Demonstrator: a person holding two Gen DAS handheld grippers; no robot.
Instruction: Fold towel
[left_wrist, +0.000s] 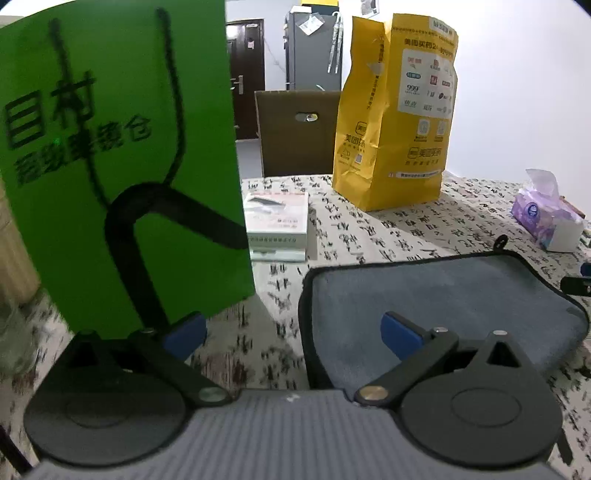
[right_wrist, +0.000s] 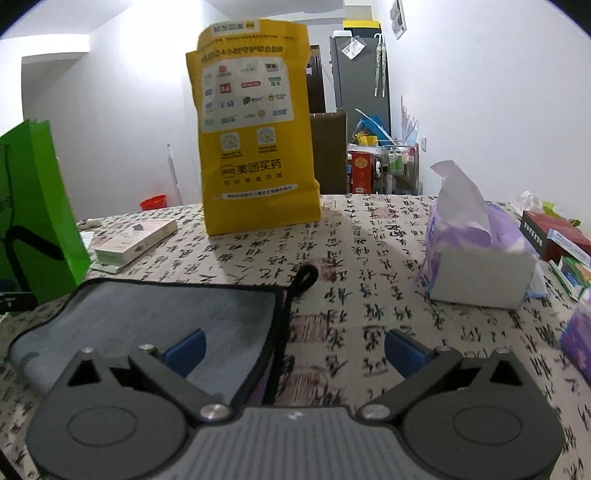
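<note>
Lying flat on the table, the grey towel looks soft, light and floppy, so I think each released hand-held gripper, left and right, should pinch a near black-edged corner.

Both tools look alike. The left black-and-grey handheld gripper, filling the bottom of its frame, has a ribbed grey centre body flanked by two round black discs, with black link arms pinned by silver screws and one brass-coloured pivot. Its blue rectangular finger pads tip the arms. The right black-and-grey handheld gripper matches, with silver pivots throughout.
</note>
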